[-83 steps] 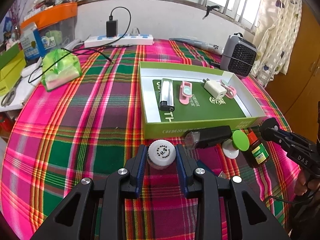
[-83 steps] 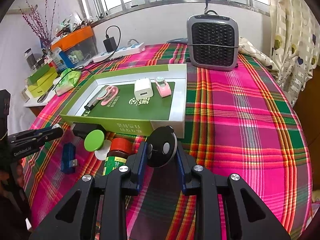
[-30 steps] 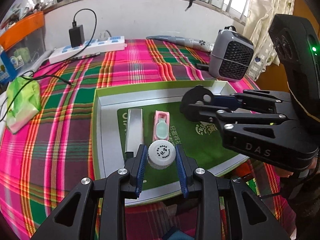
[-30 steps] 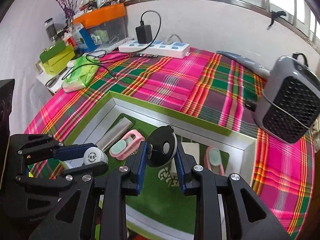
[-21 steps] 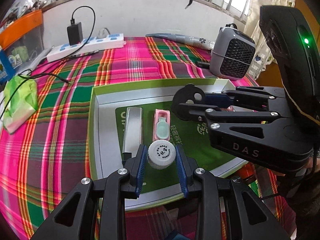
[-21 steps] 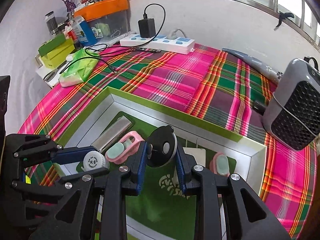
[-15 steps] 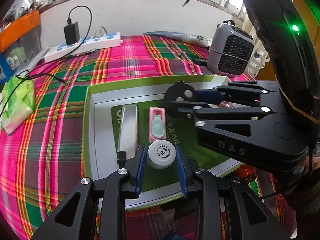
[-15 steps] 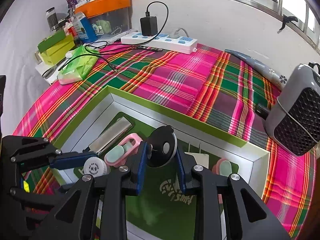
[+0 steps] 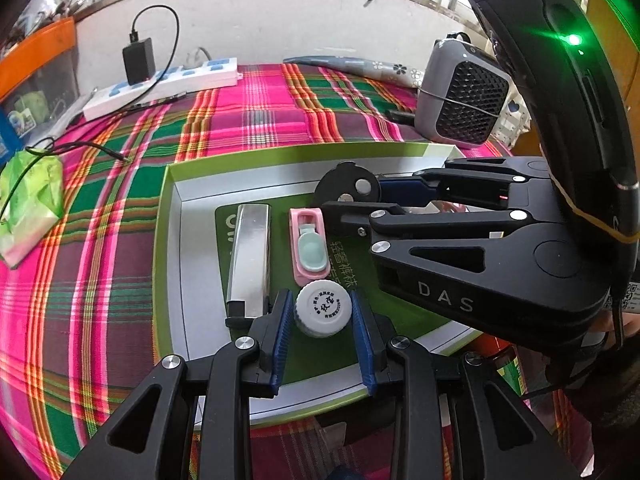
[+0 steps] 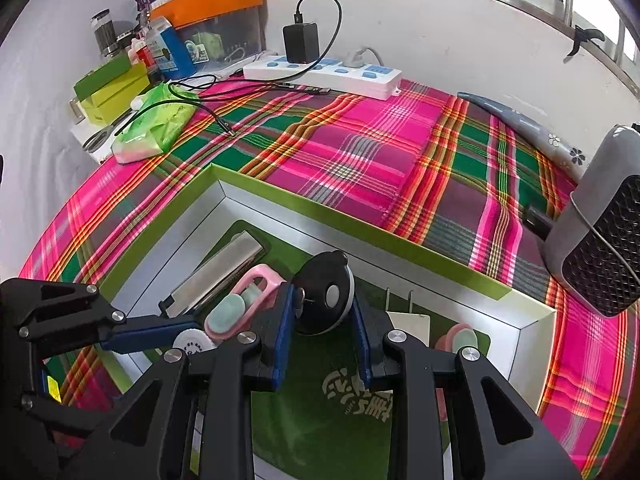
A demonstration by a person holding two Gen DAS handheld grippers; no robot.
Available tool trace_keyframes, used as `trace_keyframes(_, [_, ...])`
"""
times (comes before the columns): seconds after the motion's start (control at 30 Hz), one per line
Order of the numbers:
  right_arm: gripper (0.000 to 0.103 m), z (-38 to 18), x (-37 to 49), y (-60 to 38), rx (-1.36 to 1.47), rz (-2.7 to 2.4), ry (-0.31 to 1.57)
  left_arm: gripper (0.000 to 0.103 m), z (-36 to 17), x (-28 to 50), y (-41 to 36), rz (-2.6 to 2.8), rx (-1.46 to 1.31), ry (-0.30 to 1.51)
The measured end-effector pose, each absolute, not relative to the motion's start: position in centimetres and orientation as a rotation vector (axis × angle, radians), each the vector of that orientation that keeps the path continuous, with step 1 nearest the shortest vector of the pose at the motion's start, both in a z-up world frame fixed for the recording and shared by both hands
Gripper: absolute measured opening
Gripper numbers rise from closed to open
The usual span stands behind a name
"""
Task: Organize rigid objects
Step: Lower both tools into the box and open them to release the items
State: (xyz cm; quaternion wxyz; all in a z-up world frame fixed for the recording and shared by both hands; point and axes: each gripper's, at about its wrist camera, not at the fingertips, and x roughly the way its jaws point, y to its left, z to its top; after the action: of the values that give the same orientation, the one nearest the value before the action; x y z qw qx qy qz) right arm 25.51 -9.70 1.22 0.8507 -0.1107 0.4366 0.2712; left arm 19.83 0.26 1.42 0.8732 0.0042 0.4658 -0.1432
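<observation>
**Both grippers loaded over the green box**

I have a small white bottle (image 9: pixel 323 309) pinched between the blue fingers (image 9: pixel 280 336) of my left gripper (image 9: pixel 322 342), cap facing the camera, held over the near part of the green box (image 9: pixel 256 160). In my right gripper (image 10: pixel 322 344) the fingers are clamped on a black round disc (image 10: pixel 326 298) with a small grey button on its face; it hangs over the middle of the same box, and from the left wrist view I see it above the far side of the green liner.

Inside the box, a silver lighter (image 9: pixel 249 258) lies lengthwise near the left wall, with a pink clip (image 9: pixel 308 246) just beside it. On the right wrist view a white plug (image 10: pixel 408 326) and a second pink clip (image 10: pixel 458 338) sit toward the box's right end, partly hidden by my gripper.

The box rests on a pink and green plaid cloth (image 10: pixel 360 152) covering the bench. Beyond it I see a white power strip (image 10: pixel 324 72) with a black charger (image 10: pixel 301 42) plugged in, a grey heater (image 9: pixel 460 100) at the right, and a green packet (image 10: pixel 156 128) at the left edge.
</observation>
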Motion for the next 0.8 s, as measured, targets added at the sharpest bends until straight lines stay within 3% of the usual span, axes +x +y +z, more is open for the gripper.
trace_keyframes(0.23, [0.029, 1.22, 25.54, -9.61, -0.240, 0.568, 0.918, 0.029, 1.38, 19.82, 0.32, -0.293, 0.013, 0.974])
trace_keyframes(0.8, [0.045, 1.82, 24.80, -9.62, -0.229, 0.568, 0.890, 0.036, 1.98, 19.19, 0.11, -0.287, 0.009, 0.964])
